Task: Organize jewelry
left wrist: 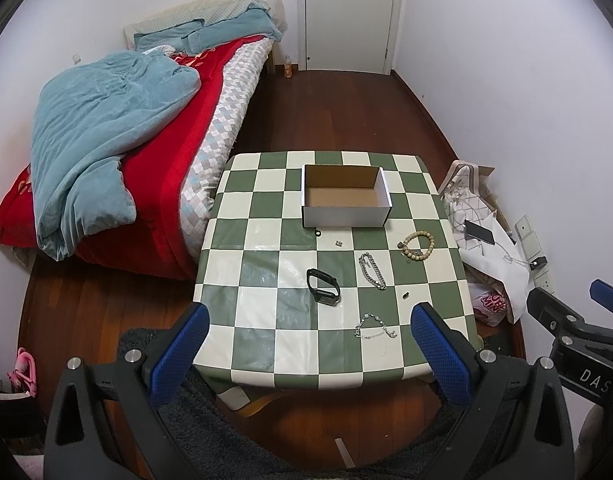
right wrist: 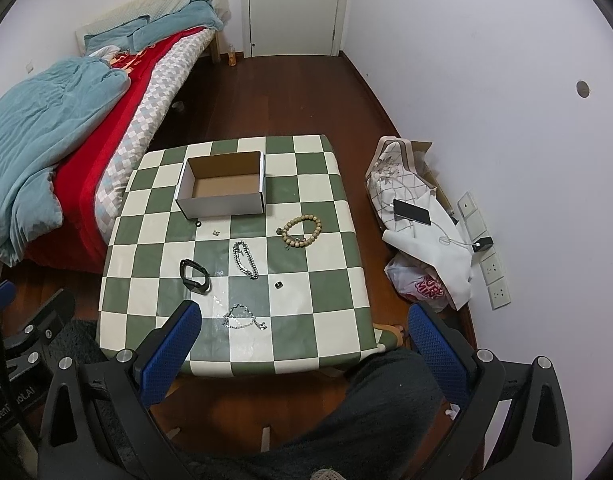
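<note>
While both grippers gape, the thin bracelet (right wrist: pixel 245 318) lies ahead of the right gripper (right wrist: pixel 304 350).

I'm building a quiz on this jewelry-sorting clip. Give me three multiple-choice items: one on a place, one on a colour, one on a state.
1. Where does the wooden bead bracelet lie?
A. inside the box
B. on the table, near side of the box
C. on the bed

2. What colours is the tablecloth?
A. green and white
B. red and blue
C. plain brown

3. What is in the cardboard box?
A. the black band
B. a chain
C. nothing

Answers: 1 B, the beads rest on the checks. 2 A, green and white squares. 3 C, only its bare brown floor shows.
</note>
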